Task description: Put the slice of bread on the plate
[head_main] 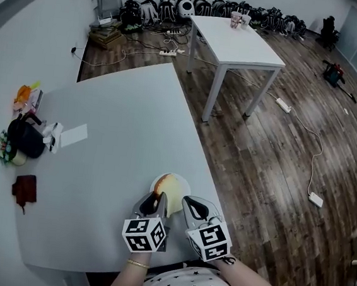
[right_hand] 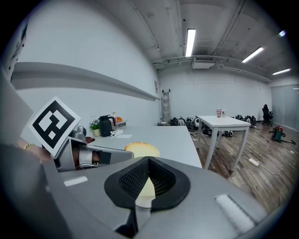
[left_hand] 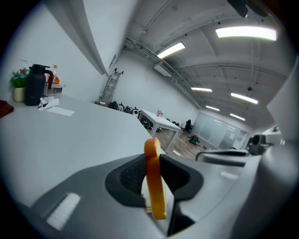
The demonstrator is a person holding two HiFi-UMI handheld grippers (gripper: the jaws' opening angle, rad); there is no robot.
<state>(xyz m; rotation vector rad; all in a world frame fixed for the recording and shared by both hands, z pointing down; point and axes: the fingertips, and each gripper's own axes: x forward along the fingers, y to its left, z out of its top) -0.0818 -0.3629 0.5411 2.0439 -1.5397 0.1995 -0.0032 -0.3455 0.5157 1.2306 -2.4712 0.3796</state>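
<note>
The slice of bread (left_hand: pixel 154 186) is clamped on edge between the jaws of the left gripper (head_main: pixel 155 201), at the near rim of the plate (head_main: pixel 184 187), low in the centre of the head view on the grey table (head_main: pixel 117 126). The right gripper (head_main: pixel 185 202) is held just beside it, its jaws brought together on nothing.

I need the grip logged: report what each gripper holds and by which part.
The left gripper holds the slice of bread, its fingers pressing the two flat faces, crust edge poking past them. The right gripper holds nothing.
</note>
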